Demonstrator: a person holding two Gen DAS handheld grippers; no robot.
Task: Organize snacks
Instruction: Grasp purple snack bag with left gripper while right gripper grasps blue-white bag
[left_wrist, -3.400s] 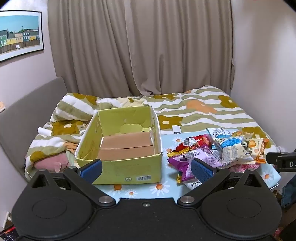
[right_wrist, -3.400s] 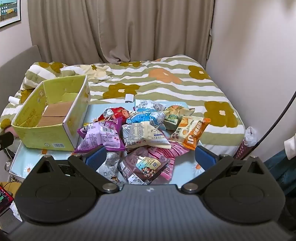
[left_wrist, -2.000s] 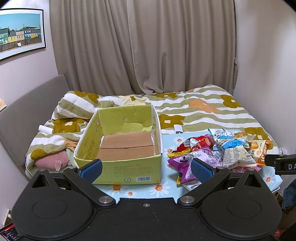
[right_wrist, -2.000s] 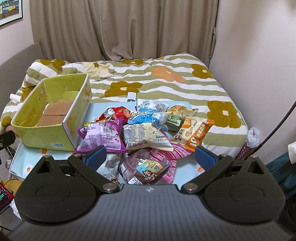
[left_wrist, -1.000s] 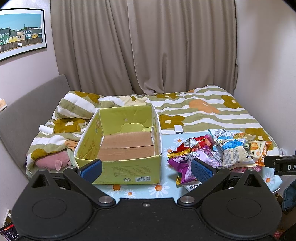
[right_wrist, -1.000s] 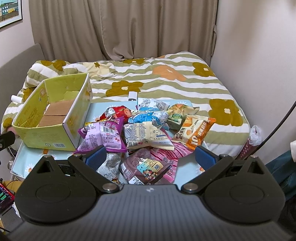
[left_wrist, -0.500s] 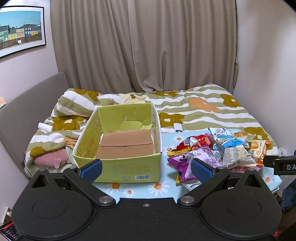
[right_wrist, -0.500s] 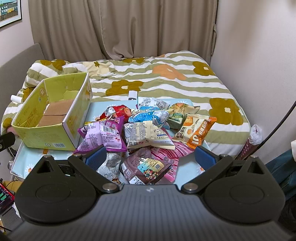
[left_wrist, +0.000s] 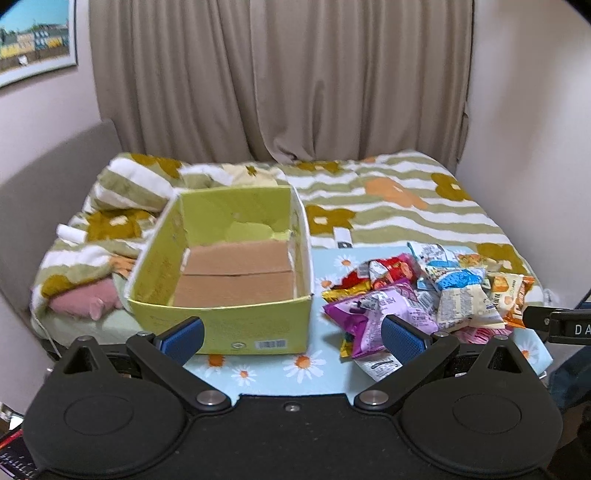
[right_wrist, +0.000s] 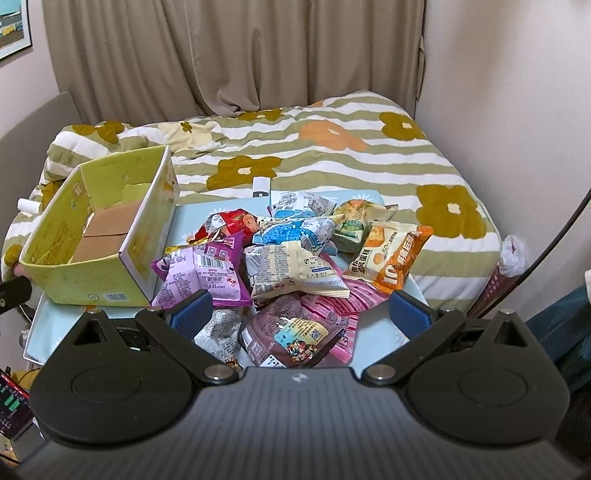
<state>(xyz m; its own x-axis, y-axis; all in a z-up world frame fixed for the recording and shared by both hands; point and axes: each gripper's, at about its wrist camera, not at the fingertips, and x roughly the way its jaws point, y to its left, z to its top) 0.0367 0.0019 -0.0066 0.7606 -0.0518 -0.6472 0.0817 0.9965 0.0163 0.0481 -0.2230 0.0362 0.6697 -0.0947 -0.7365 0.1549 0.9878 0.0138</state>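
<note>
An open yellow-green cardboard box (left_wrist: 258, 328) (right_wrist: 55, 236) stands empty on the left of a light blue daisy-print table (left_wrist: 273, 373) (right_wrist: 188, 218). To its right lies a pile of snack packets: a purple one (left_wrist: 373, 310) (right_wrist: 201, 273), a cream one (right_wrist: 288, 271), a blue one (right_wrist: 295, 232), an orange one (right_wrist: 395, 258), a red one (right_wrist: 232, 221) and a clear-lidded dark one (right_wrist: 291, 336). My left gripper (left_wrist: 291, 334) is open, held before the box's front right corner. My right gripper (right_wrist: 301, 314) is open just above the near edge of the pile.
A bed with a green-striped flower quilt (right_wrist: 332, 147) lies behind the table. Beige curtains (left_wrist: 280, 81) hang at the back. A grey headboard (left_wrist: 48, 177) is on the left, a wall (right_wrist: 517, 110) on the right. A black cable (right_wrist: 554, 243) runs at the right.
Both grippers have drifted slightly, the left one tilting a little to the left; nothing was grasped and the box and snacks have stayed in place.
</note>
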